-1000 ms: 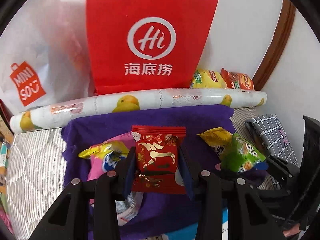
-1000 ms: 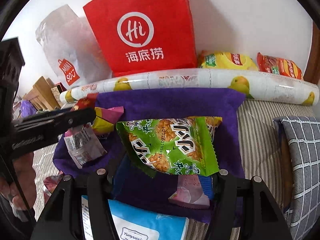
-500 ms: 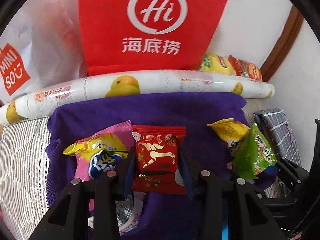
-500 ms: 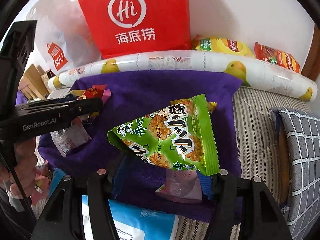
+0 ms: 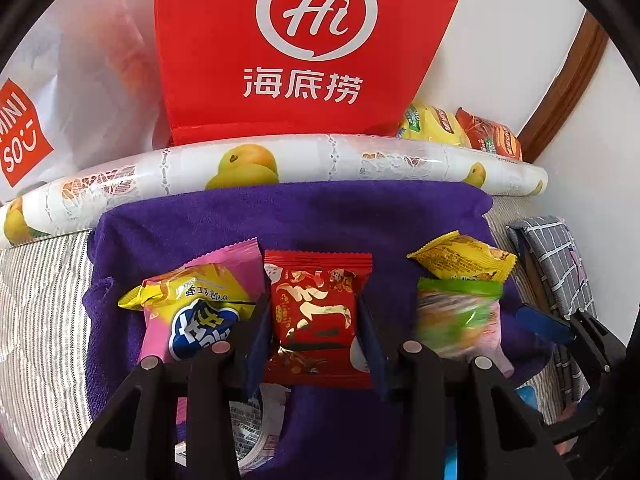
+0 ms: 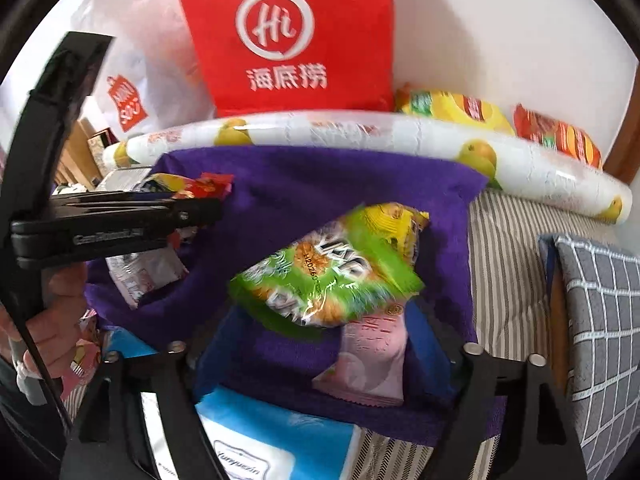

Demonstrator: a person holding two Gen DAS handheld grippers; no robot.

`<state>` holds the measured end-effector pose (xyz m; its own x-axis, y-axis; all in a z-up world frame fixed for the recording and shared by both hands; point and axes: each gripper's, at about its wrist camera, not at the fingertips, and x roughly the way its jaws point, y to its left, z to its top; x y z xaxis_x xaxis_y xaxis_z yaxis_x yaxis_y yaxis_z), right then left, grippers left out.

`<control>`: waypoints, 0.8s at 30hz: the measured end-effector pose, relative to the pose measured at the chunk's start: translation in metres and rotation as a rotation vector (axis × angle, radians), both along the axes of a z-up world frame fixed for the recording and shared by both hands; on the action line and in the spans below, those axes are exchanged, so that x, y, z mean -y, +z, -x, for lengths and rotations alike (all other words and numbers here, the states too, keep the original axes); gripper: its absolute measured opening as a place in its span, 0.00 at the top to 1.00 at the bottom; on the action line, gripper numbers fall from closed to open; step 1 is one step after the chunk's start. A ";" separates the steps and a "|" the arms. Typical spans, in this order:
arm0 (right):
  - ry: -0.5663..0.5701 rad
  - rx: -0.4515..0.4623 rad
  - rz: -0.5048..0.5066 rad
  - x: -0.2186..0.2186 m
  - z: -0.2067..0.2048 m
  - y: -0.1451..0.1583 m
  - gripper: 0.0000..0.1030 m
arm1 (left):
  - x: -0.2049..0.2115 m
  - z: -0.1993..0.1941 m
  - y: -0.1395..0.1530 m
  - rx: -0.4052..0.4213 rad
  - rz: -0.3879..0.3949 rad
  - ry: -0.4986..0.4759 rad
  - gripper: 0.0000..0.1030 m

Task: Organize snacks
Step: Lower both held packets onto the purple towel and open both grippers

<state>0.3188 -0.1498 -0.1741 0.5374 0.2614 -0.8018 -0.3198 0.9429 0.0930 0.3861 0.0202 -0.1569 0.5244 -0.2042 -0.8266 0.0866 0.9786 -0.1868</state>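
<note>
The right gripper point(image 6: 320, 354) is opening, and the green packet point(image 6: 328, 276) is blurred as it drops free onto the purple cloth point(image 6: 320, 184) near its right edge, over a pink packet point(image 6: 372, 364). It should be released fully before withdrawal. The left gripper point(image 5: 314, 324) is clamped on the red packet point(image 5: 316, 312). A second earlier, the green packet was gripped by narrower jaws.
</note>
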 end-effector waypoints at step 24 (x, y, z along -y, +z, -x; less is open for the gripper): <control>-0.062 0.135 -0.104 0.008 0.054 0.052 0.18 | -0.025 0.070 0.052 0.085 0.073 0.040 0.44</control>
<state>0.2650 -0.1577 -0.1225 0.6558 0.3019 -0.6919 -0.2774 0.9488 0.1511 0.3159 0.0456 -0.1047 0.6011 -0.2393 -0.7625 0.0661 0.9657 -0.2509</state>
